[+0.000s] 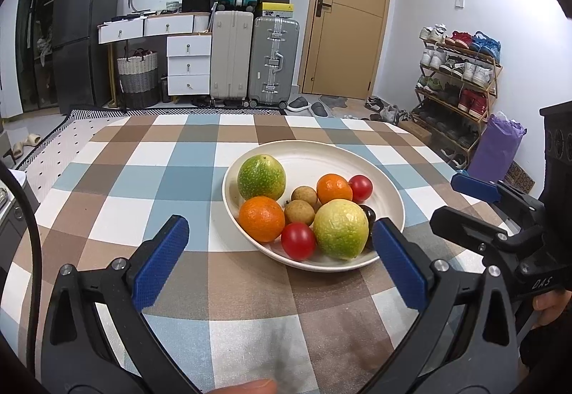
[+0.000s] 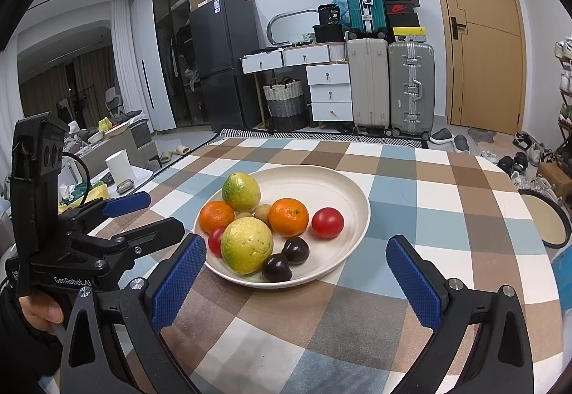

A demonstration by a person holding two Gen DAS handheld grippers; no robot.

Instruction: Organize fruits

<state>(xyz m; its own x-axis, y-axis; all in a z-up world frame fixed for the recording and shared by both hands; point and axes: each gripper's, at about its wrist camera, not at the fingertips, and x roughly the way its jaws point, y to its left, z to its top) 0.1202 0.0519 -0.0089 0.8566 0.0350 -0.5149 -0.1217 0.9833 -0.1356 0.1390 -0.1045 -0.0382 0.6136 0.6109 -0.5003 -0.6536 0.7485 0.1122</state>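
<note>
A cream plate [image 1: 321, 151] [image 2: 321, 179] on the checked tablecloth holds several fruits: two yellow-green round fruits [image 1: 341, 229] [image 2: 246, 244], two oranges [image 1: 261, 218] [image 2: 288, 217], two red tomatoes [image 1: 298, 240] [image 2: 327, 222], small brown longans [image 1: 299, 212] and dark plums [image 2: 276, 267]. My left gripper [image 1: 282, 237] is open and empty, its jaws in front of the plate's near rim. My right gripper [image 2: 296, 251] is open and empty, just short of the plate. The right gripper also shows in the left wrist view [image 1: 475, 212], and the left gripper in the right wrist view [image 2: 143, 215].
The checked table [image 1: 161, 179] [image 2: 447, 215] extends around the plate. A round dark-rimmed stool [image 2: 545, 222] stands past the table's right edge. Suitcases, drawers, a fridge, a door and a shoe rack [image 1: 457, 83] stand behind.
</note>
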